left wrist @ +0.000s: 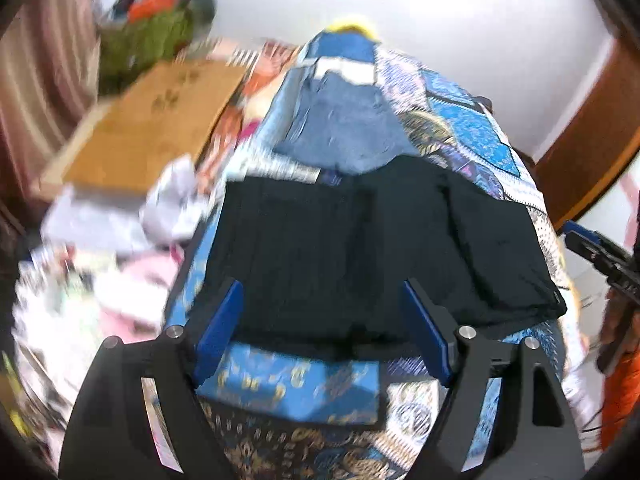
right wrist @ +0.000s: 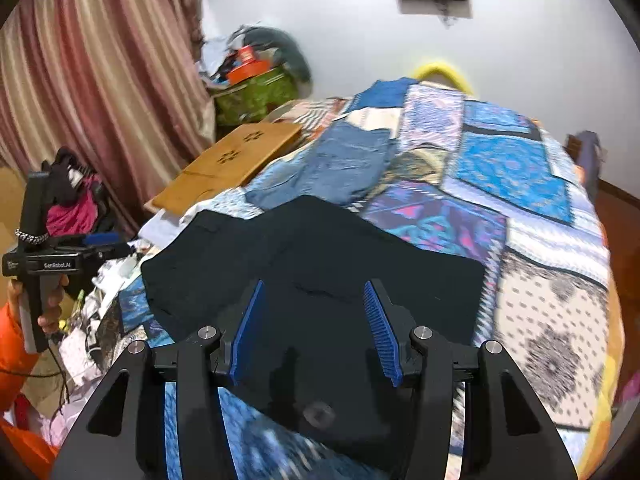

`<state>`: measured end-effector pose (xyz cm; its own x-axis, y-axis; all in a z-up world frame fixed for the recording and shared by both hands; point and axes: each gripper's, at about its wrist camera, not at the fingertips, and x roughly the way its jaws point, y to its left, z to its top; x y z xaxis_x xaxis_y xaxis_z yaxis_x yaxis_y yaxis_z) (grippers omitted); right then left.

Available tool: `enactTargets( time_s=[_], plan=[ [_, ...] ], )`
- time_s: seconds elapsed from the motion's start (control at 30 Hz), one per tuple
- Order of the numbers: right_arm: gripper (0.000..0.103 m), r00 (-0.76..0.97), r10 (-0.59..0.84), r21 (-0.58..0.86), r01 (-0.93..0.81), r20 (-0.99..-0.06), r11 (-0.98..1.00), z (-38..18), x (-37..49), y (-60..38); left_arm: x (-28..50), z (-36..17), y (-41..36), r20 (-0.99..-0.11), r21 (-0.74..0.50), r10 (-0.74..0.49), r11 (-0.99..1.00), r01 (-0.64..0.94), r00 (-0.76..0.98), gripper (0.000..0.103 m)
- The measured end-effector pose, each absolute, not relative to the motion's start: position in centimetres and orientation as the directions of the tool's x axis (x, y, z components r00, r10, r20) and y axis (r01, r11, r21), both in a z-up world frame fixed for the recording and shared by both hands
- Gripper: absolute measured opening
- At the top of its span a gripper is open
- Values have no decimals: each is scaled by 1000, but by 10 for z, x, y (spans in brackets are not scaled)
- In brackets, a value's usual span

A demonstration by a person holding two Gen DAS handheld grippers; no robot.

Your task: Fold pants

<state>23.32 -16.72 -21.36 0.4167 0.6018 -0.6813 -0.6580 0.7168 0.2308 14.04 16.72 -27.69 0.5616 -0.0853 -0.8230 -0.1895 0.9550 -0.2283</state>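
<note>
Pants (right wrist: 320, 264): dark, lying flat as a compact block on the patchwork bed (right wrist: 516, 176), near edge | Left gripper (left wrist: 320, 328): spread, empty | Right gripper (right wrist: 312, 328): partly spread above the cloth, pinching nothing | Progress: I judge folding largely done; final fold or smoothing possibly outstanding

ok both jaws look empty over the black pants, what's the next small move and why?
Probably bring the left gripper down onto the near edge of the black pants and pinch it. Its jaws stand wide with no cloth between them. The right gripper is also open above the fabric. The pants lie spread on the patchwork quilt, seemingly folded once, so another fold likely starts with a fresh grip.
</note>
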Motion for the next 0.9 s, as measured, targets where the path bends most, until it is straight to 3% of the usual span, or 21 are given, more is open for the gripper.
enactTargets(
  time_s=[0.33,0.5,0.63,0.77,0.9],
  plan=[
    [48,277,568,232,-711,-775,664,-257,230,-106,121,-347,187,-857,-409,-257,867,-285,447,80],
    [48,278,534,178,-738,-799,651,-264,225,-100,121,-355,190,-802,-508,-324,811,-289,502,94],
    [48,258,540,195,-741,-801,642,-264,229,-102,131,-364,199,-760,-592,-387,744,-310,522,95],
    [48,258,546,197,-744,-797,639,-265,227,-101,145,-368,199,-757,-605,-398,727,-324,518,102],
    [49,252,553,206,-745,-794,635,-267,228,-100,166,-377,197,-783,-583,-381,725,-367,491,102]
  ],
)
